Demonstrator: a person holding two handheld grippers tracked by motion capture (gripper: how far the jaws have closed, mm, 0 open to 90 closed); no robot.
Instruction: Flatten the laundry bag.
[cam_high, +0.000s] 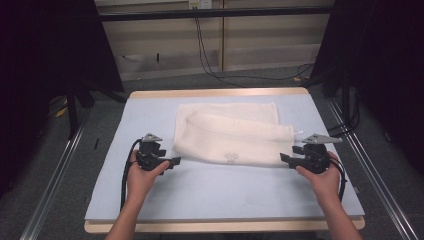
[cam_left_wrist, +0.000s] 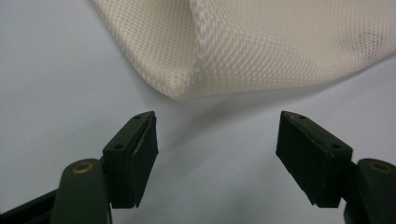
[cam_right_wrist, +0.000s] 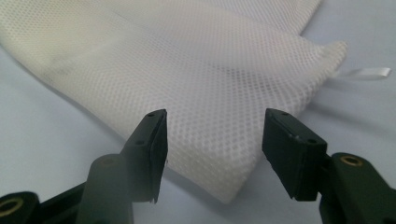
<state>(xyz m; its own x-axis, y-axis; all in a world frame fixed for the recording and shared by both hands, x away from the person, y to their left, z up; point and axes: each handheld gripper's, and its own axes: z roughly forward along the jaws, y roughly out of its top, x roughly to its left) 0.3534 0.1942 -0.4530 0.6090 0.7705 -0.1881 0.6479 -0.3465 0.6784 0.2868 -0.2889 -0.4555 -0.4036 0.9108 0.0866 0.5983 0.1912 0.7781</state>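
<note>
Mesh bag (cam_high: 230, 132) on pale-blue table (cam_high: 220, 195).

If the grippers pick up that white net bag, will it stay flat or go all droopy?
Probably droopy: the mesh bag already lies folded over itself in soft curves. It looks light, since the weave is full of holes. It may slide when pushed, as the table cover looks smooth.

The high view looks forward and down from above the person's side onto the whole pale blue tabletop (cam_high: 150, 200). Each tool view sits low and close over that surface, facing along its own black jaws. The left tool (cam_left_wrist: 217, 140) view faces the folded white mesh cloth bag's (cam_left_wrist: 280, 42) near corner; the right tool (cam_right_wrist: 215, 140) view faces its opposite near corner. All three views share that bag.
</note>
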